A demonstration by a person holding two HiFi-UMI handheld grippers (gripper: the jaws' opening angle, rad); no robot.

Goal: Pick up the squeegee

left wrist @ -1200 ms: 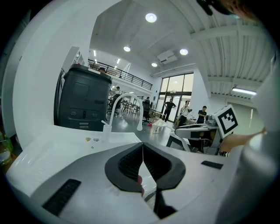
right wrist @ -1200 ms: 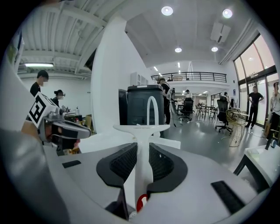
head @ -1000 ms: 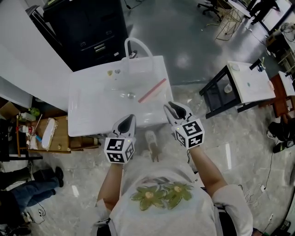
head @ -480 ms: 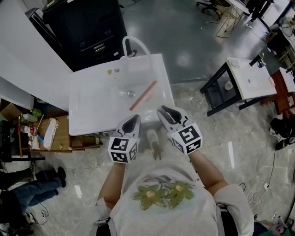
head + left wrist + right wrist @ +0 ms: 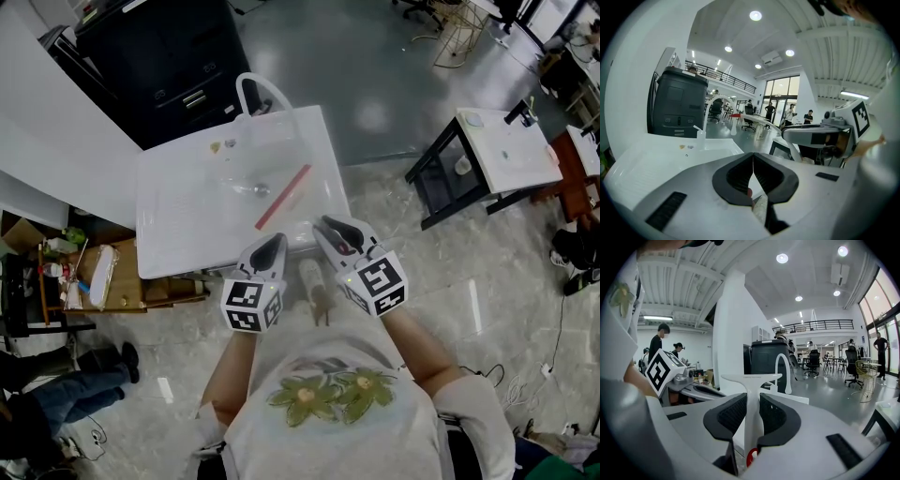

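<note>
My right gripper point(image 5: 751, 404) is clamped on the handle of the white T-shaped plastic squeegee point(image 5: 754, 377), whose blade lies crosswise at the far end. My left gripper point(image 5: 753, 158) is closed on nothing.

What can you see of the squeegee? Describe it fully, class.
The squeegee is white and plastic-looking, T-shaped: a slim handle widening into a broad crossbar, with a red ring at the handle's base. In the head view a red strip runs along its blade. The right gripper is shut on the handle, holding it out over the white sink, apparently clear of it.
</note>
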